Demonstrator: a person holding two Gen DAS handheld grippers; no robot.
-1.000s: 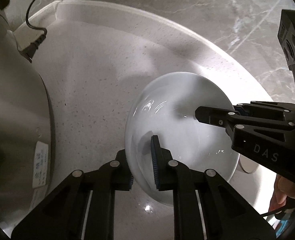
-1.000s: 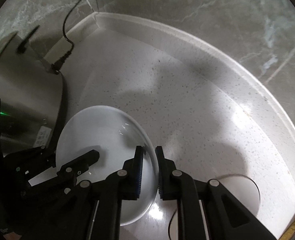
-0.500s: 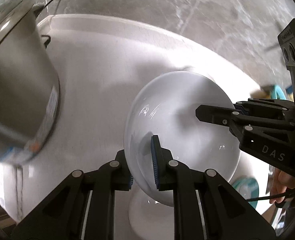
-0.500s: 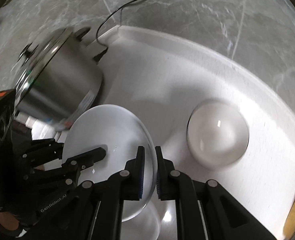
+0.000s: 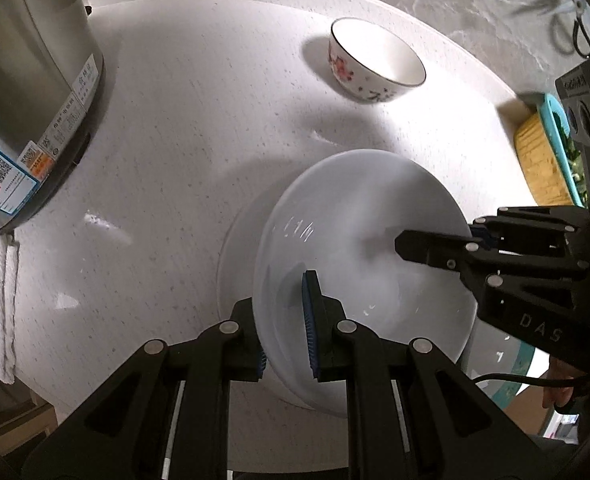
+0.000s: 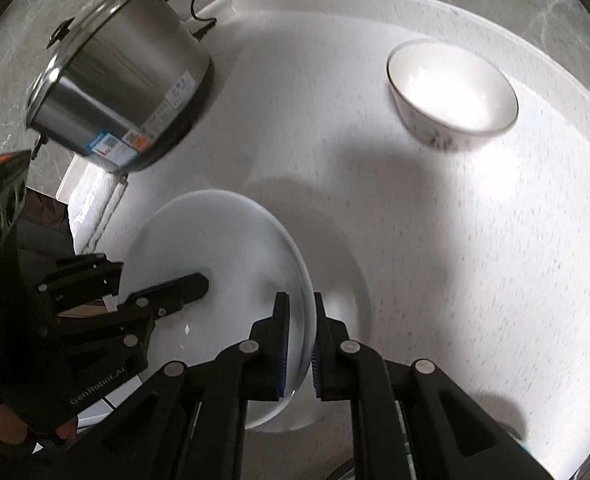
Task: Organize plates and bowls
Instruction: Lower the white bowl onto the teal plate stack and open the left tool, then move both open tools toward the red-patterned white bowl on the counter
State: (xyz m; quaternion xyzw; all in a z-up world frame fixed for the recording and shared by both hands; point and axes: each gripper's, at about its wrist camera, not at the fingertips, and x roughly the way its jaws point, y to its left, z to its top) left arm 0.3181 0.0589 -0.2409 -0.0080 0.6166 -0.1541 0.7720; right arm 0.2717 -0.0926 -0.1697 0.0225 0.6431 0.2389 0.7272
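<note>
held item: wide shallow white ceramic plate (image 5: 367,264), carried clear of the pale speckled stone counter (image 5: 199,128), tilted, lower edge toward the cameras
left claw (image 5: 285,320): narrow, pinched on the plate rim at the plate's 7 o'clock; one blue pad inside the rim, one behind it
right claw (image 6: 300,346): narrow, clamped on the opposite rim, about 4 o'clock of the plate in the right wrist view
why two grips: plate is wide and glossy; opposite-rim pinches likely stop it swinging or slipping
under plate: second white plate (image 5: 239,248) flat on the counter, edge showing at the held plate's 9 o'clock; probably the stack target
bowl: small white ceramic bowl with red floral pattern and dark rim (image 5: 375,62), upright at 12 o'clock, well apart, untouched
clutter: steel rice cooker with labels (image 5: 27,92) at 10 o'clock; yellow and teal board (image 5: 543,160) at 3 o'clock
step: judged as carrying the plate over for stacking; not yet set down
risk: rim-on-rim knock if lowered tilted
</note>
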